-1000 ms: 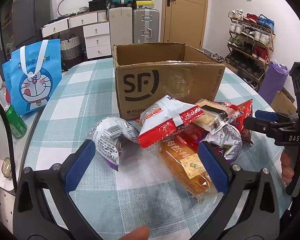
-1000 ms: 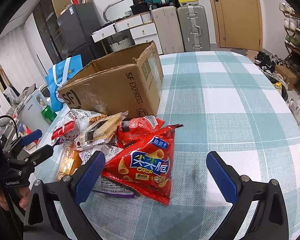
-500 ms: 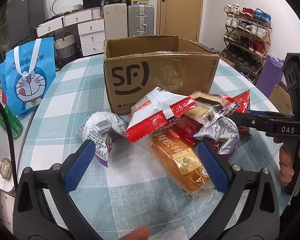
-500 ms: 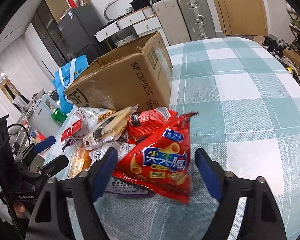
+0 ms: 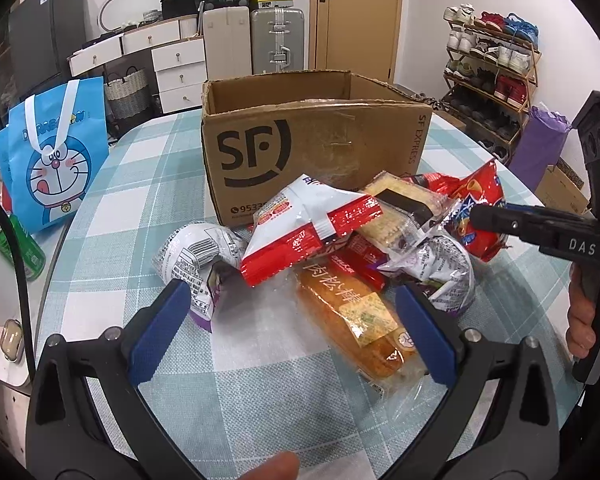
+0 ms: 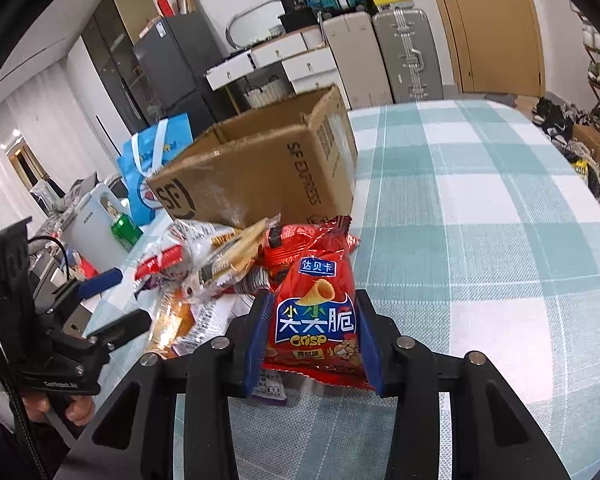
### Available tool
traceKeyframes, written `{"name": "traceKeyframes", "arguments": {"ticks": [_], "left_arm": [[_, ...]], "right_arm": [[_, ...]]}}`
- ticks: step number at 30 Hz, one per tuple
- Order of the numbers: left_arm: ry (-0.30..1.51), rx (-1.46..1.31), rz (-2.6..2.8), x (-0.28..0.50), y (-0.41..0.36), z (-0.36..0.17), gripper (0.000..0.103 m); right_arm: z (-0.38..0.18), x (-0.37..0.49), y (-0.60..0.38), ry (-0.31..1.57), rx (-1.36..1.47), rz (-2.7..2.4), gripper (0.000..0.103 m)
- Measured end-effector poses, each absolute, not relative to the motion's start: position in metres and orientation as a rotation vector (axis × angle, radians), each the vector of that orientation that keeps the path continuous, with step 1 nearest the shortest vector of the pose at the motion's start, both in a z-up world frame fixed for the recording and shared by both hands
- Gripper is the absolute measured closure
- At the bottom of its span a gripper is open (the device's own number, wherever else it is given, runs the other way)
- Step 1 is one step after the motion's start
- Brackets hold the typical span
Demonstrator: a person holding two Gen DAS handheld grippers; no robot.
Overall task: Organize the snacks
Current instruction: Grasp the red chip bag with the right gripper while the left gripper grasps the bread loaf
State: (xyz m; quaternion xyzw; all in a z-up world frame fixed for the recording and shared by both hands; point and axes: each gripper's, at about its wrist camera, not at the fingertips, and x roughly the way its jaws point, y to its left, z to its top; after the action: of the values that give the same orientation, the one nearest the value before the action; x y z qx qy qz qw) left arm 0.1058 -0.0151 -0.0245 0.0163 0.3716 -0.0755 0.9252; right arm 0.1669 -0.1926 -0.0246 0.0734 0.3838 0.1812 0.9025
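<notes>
While left gripper [image 5: 292,328] jaws gape over the snack pile [image 5: 340,248], right gripper [image 6: 312,336] jaws clamped on crisp bag [image 6: 316,304].

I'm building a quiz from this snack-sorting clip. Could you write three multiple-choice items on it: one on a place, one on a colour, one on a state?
1. Where do the snacks lie?
A. inside the cardboard box
B. on the tablecloth in front of the box
C. on the floor

2. What colour is the crisp bag between the right gripper's jaws?
A. red
B. green
C. white

3. How do the left gripper's jaws stand?
A. shut on bread
B. shut on nothing
C. open

Answers:
1 B: the pile lies against the cardboard box.
2 A: the crisp bag in the right gripper is red.
3 C: the left gripper holds nothing.
</notes>
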Motion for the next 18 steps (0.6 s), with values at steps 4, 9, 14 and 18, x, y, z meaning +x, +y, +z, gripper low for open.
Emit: {"name": "traceKeyframes", "arguments": {"ticks": [4,9,14,18], "left_arm": [[0.775,0.037,-0.168,0.106,-0.018,-0.026,0.001],[0.796,0.063,-0.199,0.106,-0.027,-0.031,0.001],[0.838,0.064,-0.246,0.105,-0.041,-0.040,0.001],[0.867,0.082,-0.251,0.107,-0.050,-0.048,0.001]], "right_arm": [[-0.016,0.161,-0.193,0.758,0.151,0.384,0.064],[0.000,0.153,-0.197,0.701,0.165,0.368,0.066],[0.013,0.147,-0.202,0.651,0.167,0.364,0.081],[0.005,0.152,-0.197,0.703,0.135,0.365,0.083]]}}
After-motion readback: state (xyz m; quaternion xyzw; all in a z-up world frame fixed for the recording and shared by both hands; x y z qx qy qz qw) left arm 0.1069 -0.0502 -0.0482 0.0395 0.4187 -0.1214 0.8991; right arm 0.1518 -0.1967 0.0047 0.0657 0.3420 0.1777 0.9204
